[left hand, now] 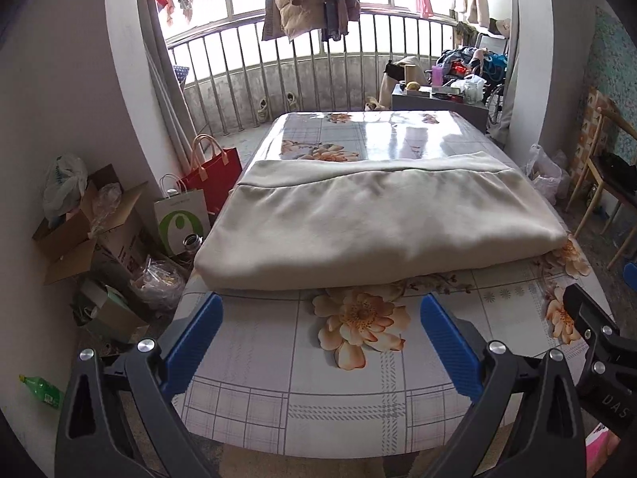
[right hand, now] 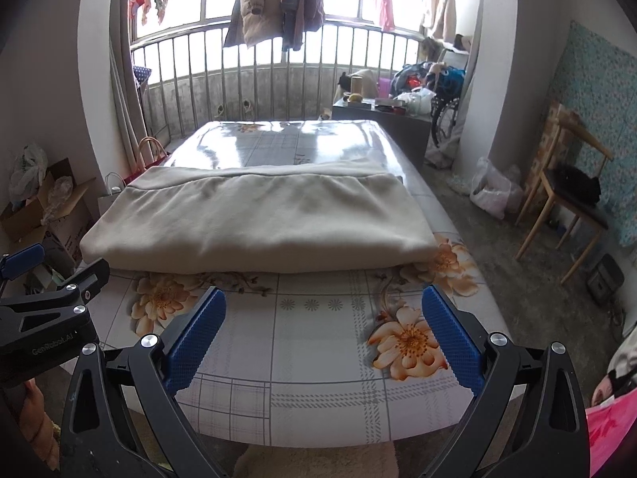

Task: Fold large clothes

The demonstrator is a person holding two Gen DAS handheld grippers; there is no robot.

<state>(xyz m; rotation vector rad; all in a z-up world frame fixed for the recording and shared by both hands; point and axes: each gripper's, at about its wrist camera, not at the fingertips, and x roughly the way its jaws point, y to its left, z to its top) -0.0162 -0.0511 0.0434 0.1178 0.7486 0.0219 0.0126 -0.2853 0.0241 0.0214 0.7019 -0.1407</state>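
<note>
A big cream-colored cloth (left hand: 374,223) lies folded flat across the middle of the table (left hand: 278,398), on its shiny flower cover. The left gripper (left hand: 322,342) and the right gripper (right hand: 324,338) both hang over the near end of the table, close to the cloth. Both are wide open and hold nothing
</note>
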